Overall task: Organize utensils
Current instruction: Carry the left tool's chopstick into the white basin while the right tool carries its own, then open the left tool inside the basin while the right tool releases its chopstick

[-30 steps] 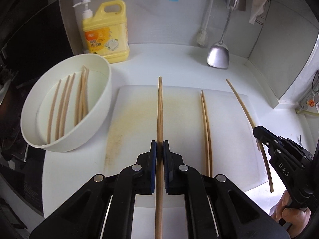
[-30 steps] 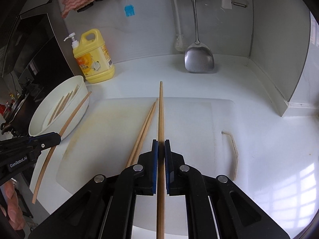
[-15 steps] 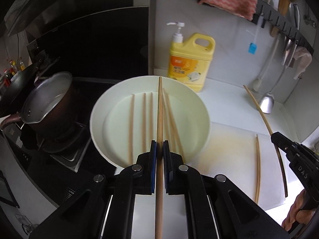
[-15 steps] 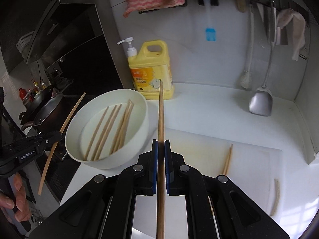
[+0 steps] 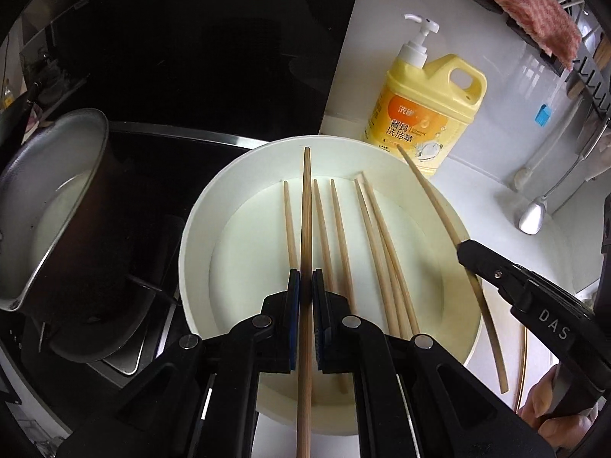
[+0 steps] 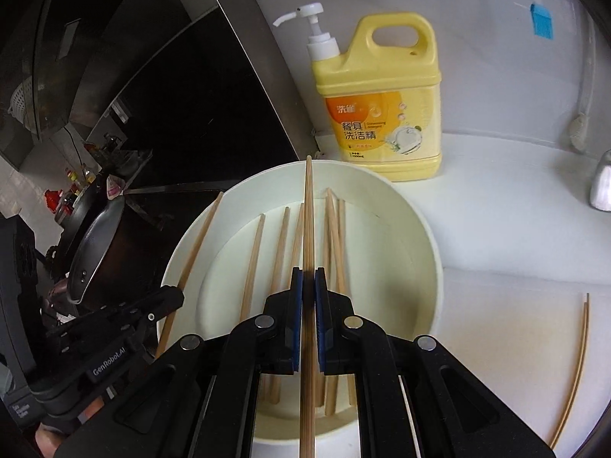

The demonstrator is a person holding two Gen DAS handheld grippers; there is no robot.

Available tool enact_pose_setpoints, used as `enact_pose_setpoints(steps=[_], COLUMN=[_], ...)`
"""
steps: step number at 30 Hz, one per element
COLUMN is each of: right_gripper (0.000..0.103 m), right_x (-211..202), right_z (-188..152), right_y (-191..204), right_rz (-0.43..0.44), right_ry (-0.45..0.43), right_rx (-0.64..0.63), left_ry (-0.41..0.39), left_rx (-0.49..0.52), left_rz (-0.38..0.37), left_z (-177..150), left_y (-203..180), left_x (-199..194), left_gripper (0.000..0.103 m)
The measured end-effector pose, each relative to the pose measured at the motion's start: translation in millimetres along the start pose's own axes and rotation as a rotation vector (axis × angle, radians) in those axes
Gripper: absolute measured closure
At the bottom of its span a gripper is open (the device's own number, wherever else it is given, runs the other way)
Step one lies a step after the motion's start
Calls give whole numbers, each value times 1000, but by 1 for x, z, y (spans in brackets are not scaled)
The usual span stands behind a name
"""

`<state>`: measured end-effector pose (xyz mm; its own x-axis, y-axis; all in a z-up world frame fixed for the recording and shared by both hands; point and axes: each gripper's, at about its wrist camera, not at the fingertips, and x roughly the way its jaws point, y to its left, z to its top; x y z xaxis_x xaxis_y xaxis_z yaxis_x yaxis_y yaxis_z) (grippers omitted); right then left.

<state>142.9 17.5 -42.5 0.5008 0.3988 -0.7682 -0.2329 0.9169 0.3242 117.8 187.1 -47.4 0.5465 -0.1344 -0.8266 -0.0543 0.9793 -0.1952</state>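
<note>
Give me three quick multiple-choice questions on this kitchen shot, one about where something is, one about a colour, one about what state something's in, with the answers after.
1. Where does the dish soap bottle stand?
A. behind the white bowl, on the counter
B. inside the bowl
C. on the stove

2. What colour is that bottle?
A. green
B. yellow
C. red

3. What is the left tool doing?
A. gaping open and empty
B. shut on a spoon
C. shut on a chopstick above the bowl

Answers: 1 A, the bottle sits on the white counter past the bowl's far rim. 2 B, its body is yellow with a white pump. 3 C, the blue pads press a single chopstick over the bowl.
</note>
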Motion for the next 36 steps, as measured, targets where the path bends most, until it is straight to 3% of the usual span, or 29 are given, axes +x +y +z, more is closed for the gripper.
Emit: enact_pose_setpoints(steps=[3,17,32,34,36], right_gripper=[97,97,96,90,81], right_x=[20,73,81,79,75], right_z=[5,16,17,18,18], right_y=[3,-3,-5,-5,-6], right_rz=[12,17,6,-2,-9], right_ry=[36,187,205,199,189], right_rx=[2,33,6,3,2], left_ry=[22,97,153,154,148], left_rx=[-11,-29,-41,-45,-48], left_rz=[-21,19,39,50,61], left_z=[4,16,26,26,26], left_y=[3,6,9,10,10], left_x=[13,57,81,78,75], left_gripper=[96,96,96,92,79])
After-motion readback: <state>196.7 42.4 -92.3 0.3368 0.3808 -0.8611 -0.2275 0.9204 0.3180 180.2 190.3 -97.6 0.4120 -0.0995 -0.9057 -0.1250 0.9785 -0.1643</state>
